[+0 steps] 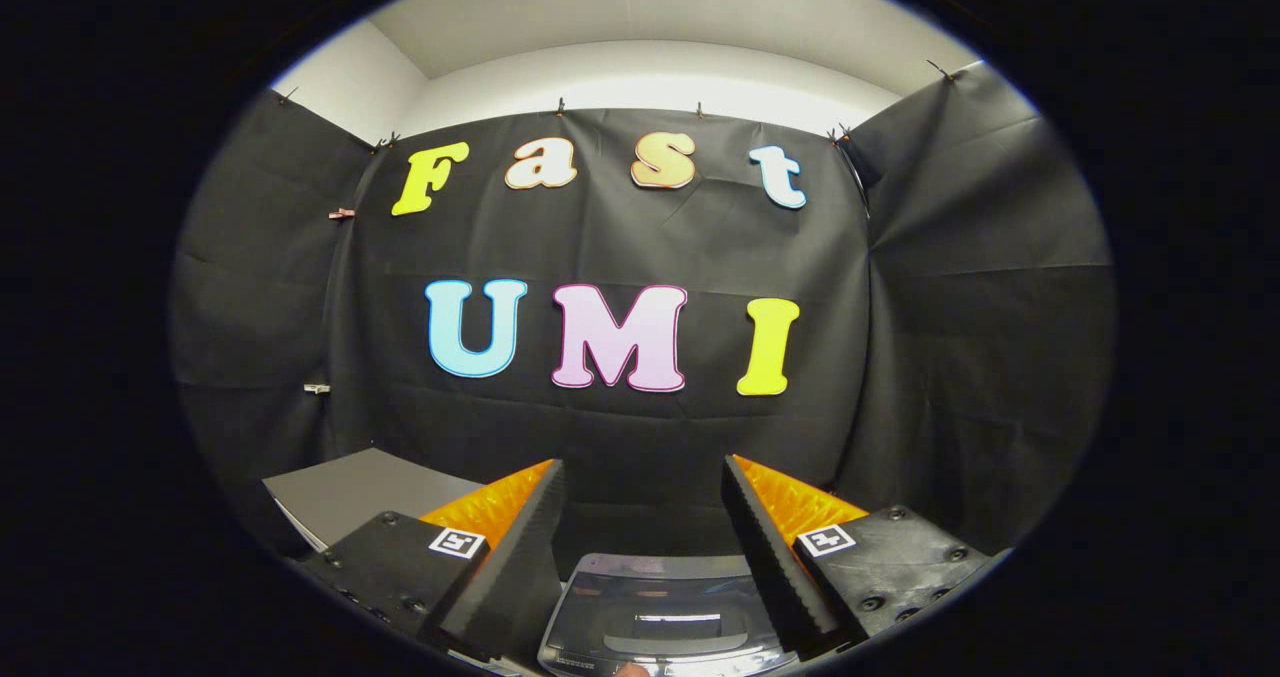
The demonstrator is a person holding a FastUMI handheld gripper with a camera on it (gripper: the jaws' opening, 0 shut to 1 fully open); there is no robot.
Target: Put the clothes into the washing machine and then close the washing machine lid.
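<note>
My gripper [645,472] is open, its two fingers spread wide with nothing between them, and it points at the booth's black cloth wall. Below and between the fingers lies the top of the washing machine [660,612]: a grey frame around a dark glossy lid that reflects a light strip. The lid looks flat and closed, though only its far part shows. No clothes are in sight.
A grey flat surface [360,492], like a tabletop or board, lies beyond the left finger. Black cloth walls [640,427] close the booth at the back and on both sides, with white wall and ceiling above.
</note>
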